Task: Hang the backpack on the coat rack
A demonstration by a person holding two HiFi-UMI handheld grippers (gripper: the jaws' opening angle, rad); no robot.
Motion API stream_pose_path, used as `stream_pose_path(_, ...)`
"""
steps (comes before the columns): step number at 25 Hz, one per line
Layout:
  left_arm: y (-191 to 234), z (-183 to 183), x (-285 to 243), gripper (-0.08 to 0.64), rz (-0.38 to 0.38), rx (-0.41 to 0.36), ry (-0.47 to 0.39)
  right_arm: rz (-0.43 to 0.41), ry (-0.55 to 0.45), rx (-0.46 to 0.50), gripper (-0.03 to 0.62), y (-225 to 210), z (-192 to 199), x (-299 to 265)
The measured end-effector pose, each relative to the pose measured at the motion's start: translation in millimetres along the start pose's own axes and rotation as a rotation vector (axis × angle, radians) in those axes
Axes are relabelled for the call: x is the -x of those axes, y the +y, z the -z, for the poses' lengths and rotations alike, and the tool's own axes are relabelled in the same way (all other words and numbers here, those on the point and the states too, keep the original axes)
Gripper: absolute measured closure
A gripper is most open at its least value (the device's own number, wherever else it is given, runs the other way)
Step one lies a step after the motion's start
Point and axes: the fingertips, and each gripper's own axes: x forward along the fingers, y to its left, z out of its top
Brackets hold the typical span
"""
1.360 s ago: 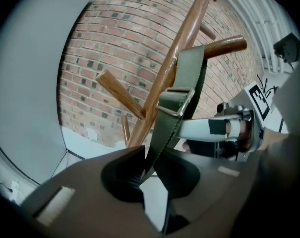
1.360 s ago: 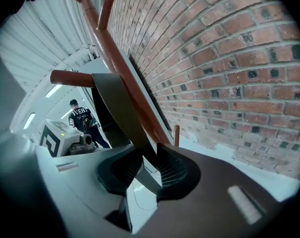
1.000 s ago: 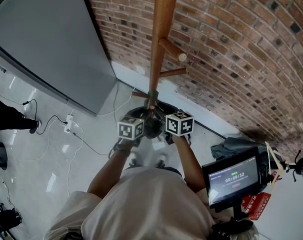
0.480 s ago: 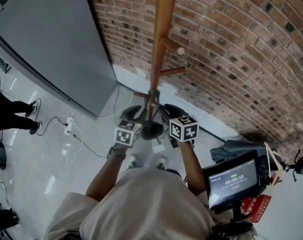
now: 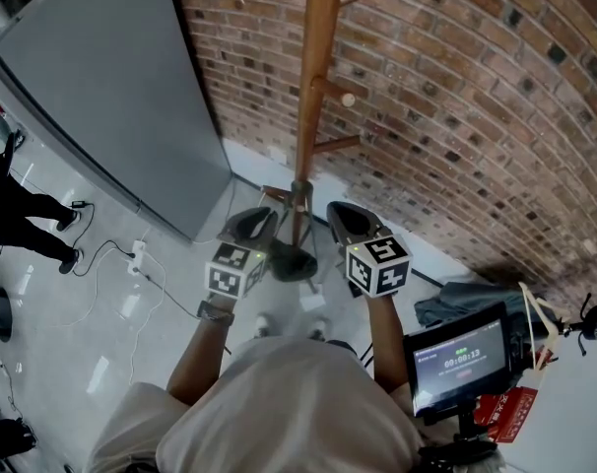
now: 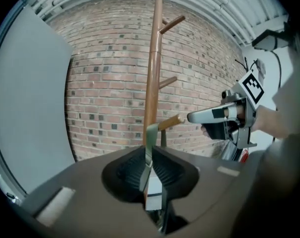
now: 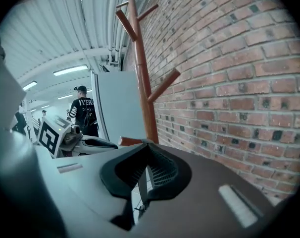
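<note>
Backpack point(image 5: 295, 261): dark, rounded as seen from above, hanging beside the coat rack point(image 5: 313, 87) pole, at 6 o'clock of its base in the head view. Left hand-held gripper point(image 6: 148, 157), at 9 o'clock of the backpack, has just been closing and clamps a grey-green strap point(image 6: 151, 135). Right hand-held gripper point(image 7: 141, 175), at 3 o'clock, has just been closing and pinches a thin dark strap point(image 7: 136, 192).

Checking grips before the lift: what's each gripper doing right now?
Left gripper: jaws just closed, shut on the grey backpack strap.
Right gripper: jaws just closed, shut on a dark backpack strap.
</note>
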Motion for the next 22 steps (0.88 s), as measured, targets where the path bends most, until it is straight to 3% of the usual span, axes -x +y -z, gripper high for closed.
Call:
stream_pose_path(6,-5.8,-53.6,23.3,0.548,0.002,-0.070,-0.101,0.012,-0.116,0.087,0.591,11.7,-52.0,25.6)
stream_pose_path(11,-14.4,-99.3,40.3,0.560,0.025,-0.084,-0.205,-0.011,-0.173,0.161,0.591,24.9,-84.6,38.6)
stream_pose_path(22,-27.1,-147.6,64.4,0.561,0.031,-0.174,-0.283,-0.040,-0.241,0.222,0.592,45.7,-124.5,55.9)
